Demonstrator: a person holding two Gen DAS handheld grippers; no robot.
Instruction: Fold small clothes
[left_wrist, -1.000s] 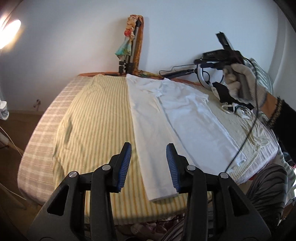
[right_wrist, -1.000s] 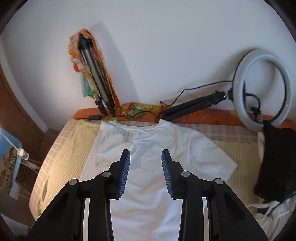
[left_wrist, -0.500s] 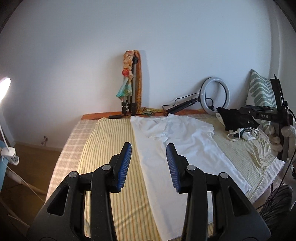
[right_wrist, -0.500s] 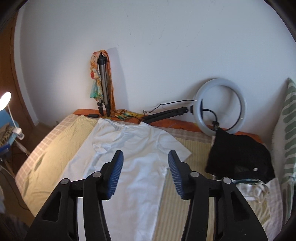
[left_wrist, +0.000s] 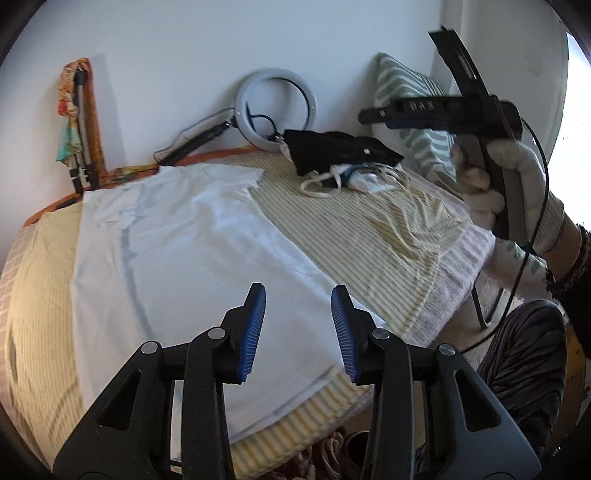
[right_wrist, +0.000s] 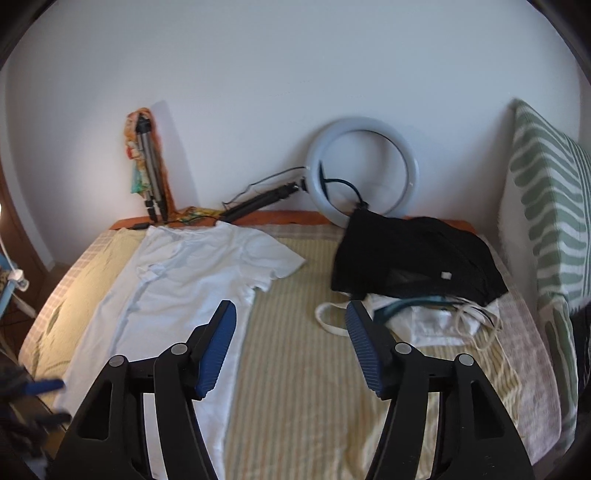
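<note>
The white T-shirt (left_wrist: 184, 251) lies flat on the bed (right_wrist: 303, 369), one side folded inward. Left hand-held gripper (left_wrist: 298, 332) hovers above its hem, fingers spread, empty. Right hand-held gripper (right_wrist: 291, 347) is spread wide, empty, beside the shirt.

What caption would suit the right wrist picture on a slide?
Open right tool hovers over a striped bedspread between a white T-shirt and a black garment.

A bed (right_wrist: 306, 369) with a striped yellow cover is carrying a white T-shirt (right_wrist: 177, 295) lying flat, a black garment (right_wrist: 413, 254) topping white pieces, and a ring light (right_wrist: 364, 170) leaning at the wall.
</note>
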